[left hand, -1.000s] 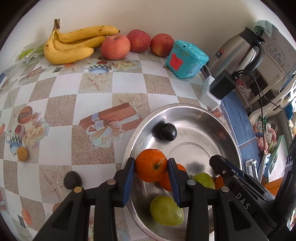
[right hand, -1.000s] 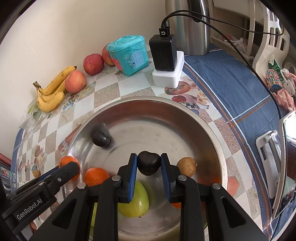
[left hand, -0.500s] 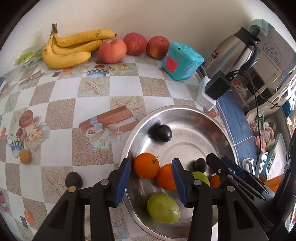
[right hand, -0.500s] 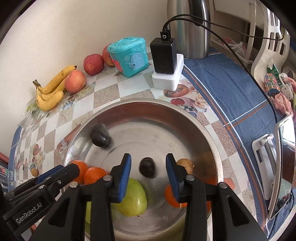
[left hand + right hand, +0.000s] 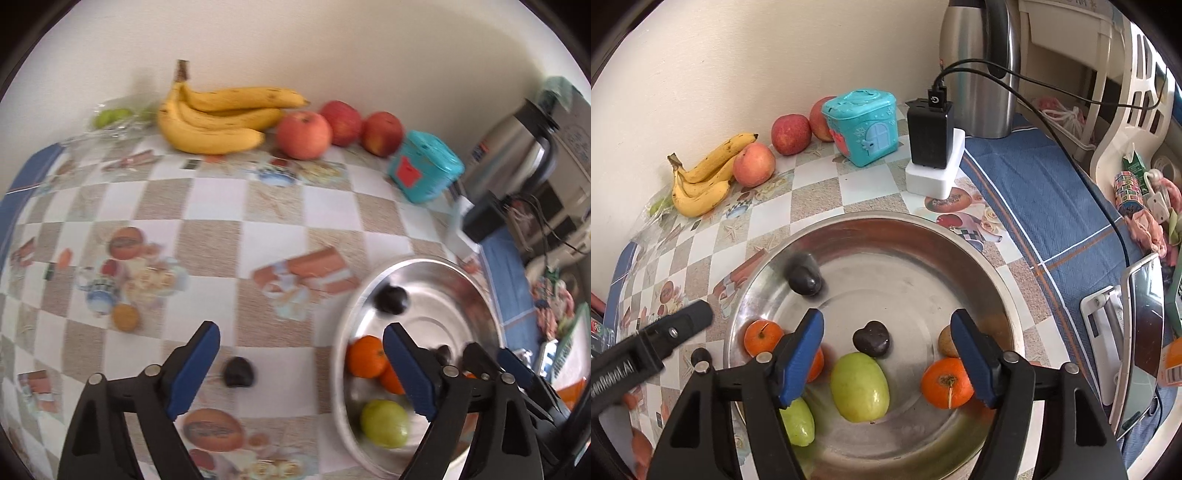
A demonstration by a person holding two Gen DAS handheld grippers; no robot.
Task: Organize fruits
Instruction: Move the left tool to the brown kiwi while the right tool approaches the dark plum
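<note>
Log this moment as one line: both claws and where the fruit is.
left claw: opening, empty, above dark plum on table | right claw: opening, empty, above heart-shaped plum in metal bowl

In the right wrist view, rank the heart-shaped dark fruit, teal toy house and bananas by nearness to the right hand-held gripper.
1. Heart-shaped dark fruit, in the bowl, between the opening jaws, untouched.
2. Teal toy house, behind the bowl.
3. Bananas, far left by the wall.
</note>
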